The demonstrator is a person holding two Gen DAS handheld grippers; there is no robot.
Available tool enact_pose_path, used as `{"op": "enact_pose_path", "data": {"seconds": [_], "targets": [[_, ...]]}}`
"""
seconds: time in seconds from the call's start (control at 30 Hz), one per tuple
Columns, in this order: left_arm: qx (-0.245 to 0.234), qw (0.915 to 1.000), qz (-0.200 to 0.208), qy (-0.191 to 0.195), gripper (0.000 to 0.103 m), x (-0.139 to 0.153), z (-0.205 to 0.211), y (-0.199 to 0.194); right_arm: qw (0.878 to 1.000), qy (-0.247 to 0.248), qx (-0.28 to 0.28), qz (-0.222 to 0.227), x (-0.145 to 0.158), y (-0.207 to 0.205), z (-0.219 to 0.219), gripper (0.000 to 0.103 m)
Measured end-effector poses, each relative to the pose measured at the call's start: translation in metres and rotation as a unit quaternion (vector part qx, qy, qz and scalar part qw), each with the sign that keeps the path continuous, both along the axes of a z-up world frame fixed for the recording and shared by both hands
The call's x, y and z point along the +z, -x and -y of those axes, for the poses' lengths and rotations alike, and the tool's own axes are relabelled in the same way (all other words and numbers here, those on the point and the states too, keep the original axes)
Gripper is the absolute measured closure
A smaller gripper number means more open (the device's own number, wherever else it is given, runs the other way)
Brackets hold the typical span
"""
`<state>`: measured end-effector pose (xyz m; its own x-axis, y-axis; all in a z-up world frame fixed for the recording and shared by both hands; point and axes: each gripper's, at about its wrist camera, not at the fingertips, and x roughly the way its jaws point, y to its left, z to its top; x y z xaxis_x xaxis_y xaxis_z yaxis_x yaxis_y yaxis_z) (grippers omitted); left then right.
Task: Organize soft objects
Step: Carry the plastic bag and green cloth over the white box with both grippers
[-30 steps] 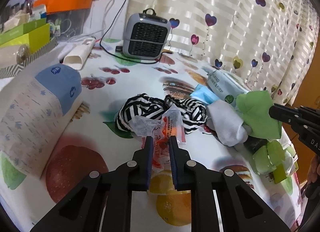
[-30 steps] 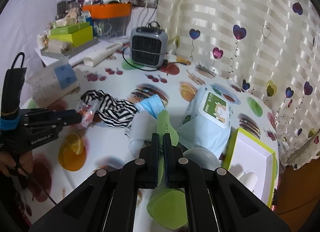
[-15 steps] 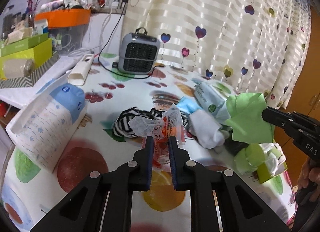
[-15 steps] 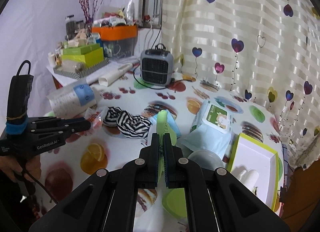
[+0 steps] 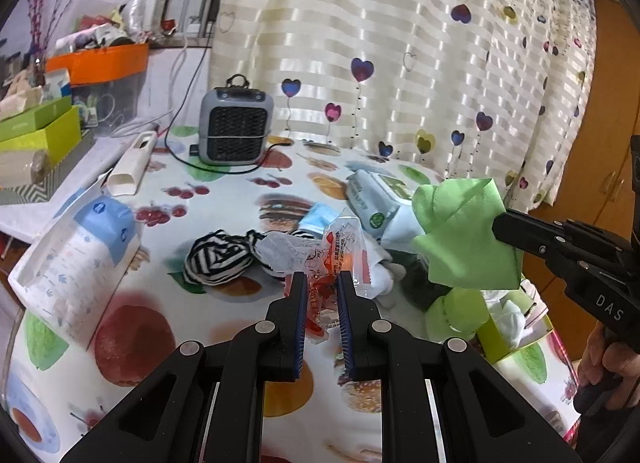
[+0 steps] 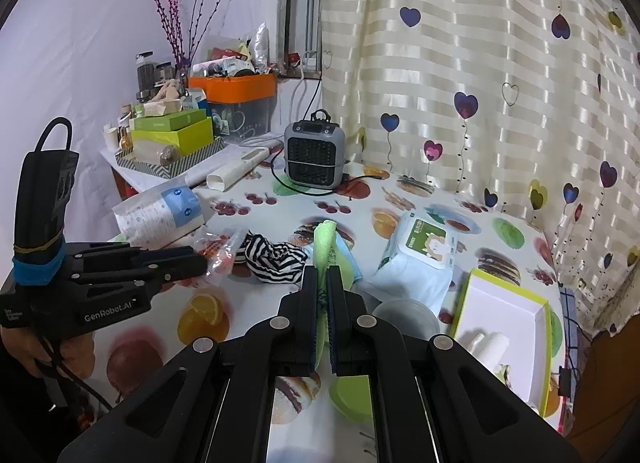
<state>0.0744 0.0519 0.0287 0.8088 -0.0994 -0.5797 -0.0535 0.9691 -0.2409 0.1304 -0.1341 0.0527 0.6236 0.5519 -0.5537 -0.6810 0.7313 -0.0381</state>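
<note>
The left claw (image 5: 322,283) is pinching a crinkly clear-and-red wrapper (image 5: 336,251) above the bench (image 5: 224,315); at its 3 o'clock the right claw (image 6: 323,277) is clamping a green cloth (image 5: 464,231) aloft

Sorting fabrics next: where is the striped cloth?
The striped cloth lies on the table centre, between the tissue pack on its left and the blue mask.

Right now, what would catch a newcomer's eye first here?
Probably the bright green cloth, pinched in the right tool above the table's right side. Next, the crinkly red-printed plastic wrapper gripped in the left tool, just in front of the striped black-and-white cloth on the fruit-print tablecloth.
</note>
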Motion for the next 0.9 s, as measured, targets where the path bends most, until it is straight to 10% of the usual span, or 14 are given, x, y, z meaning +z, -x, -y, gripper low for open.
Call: {"op": "enact_pose_path", "data": {"seconds": [0.9], "targets": [[-0.092,0.9953,0.02,-0.023,0.089,0.024,0.086,-0.038,0.995,-0.036,-0.098,0.002,0.005,-0.02,0.094,0.099]]}}
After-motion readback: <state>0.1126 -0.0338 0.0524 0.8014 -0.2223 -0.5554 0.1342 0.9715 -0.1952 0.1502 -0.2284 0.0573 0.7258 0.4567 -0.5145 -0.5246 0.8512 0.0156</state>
